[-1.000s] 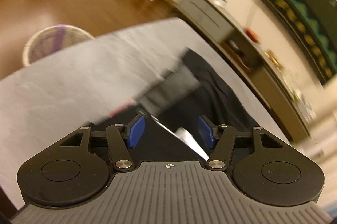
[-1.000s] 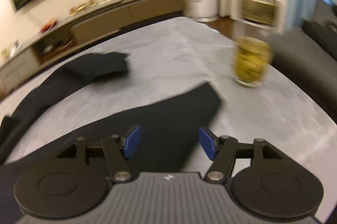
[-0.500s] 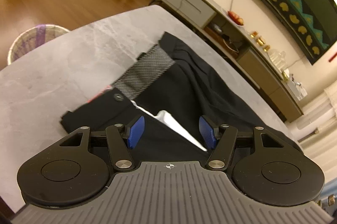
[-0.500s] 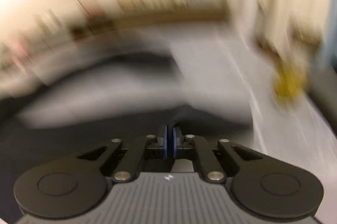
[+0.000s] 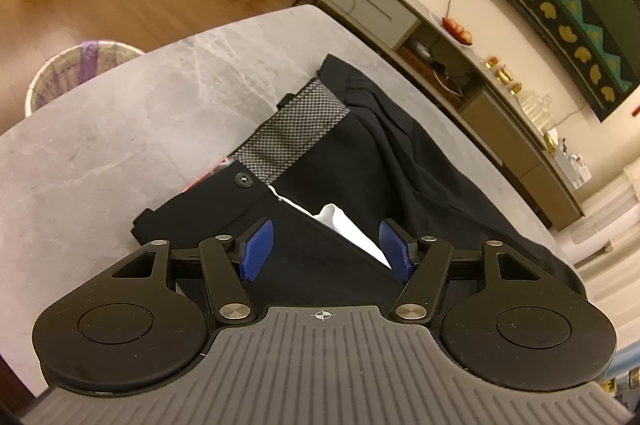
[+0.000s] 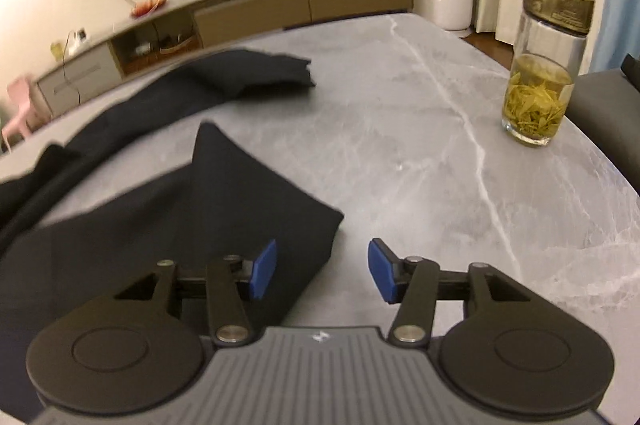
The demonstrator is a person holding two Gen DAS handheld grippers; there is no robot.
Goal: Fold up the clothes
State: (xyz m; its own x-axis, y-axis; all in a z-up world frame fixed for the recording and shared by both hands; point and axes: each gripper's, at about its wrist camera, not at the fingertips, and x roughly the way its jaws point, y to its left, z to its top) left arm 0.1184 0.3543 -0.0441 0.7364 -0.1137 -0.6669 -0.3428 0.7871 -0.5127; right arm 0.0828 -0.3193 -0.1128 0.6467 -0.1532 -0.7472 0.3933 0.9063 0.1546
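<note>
Black trousers (image 5: 360, 161) lie on the grey marble table (image 5: 120, 113), waist end near, with a grey patterned waistband (image 5: 292, 137), a button and white pocket lining (image 5: 340, 221) showing. My left gripper (image 5: 326, 251) is open just above the waist. In the right wrist view one trouser leg (image 6: 160, 209) lies with its hem corner folded back; the other leg (image 6: 248, 73) stretches away at the back. My right gripper (image 6: 322, 271) is open and empty over the near leg's hem edge.
A glass bottle of tea (image 6: 544, 65) with a metal lid stands at the table's right side. A waste basket (image 5: 76, 65) stands on the floor beyond the table's left edge. A long sideboard (image 6: 280, 5) runs along the far wall.
My right gripper shut on the trouser hem half a second ago and has now opened, leaving the hem corner folded over. My left gripper stayed open and drew slightly nearer the waist.
</note>
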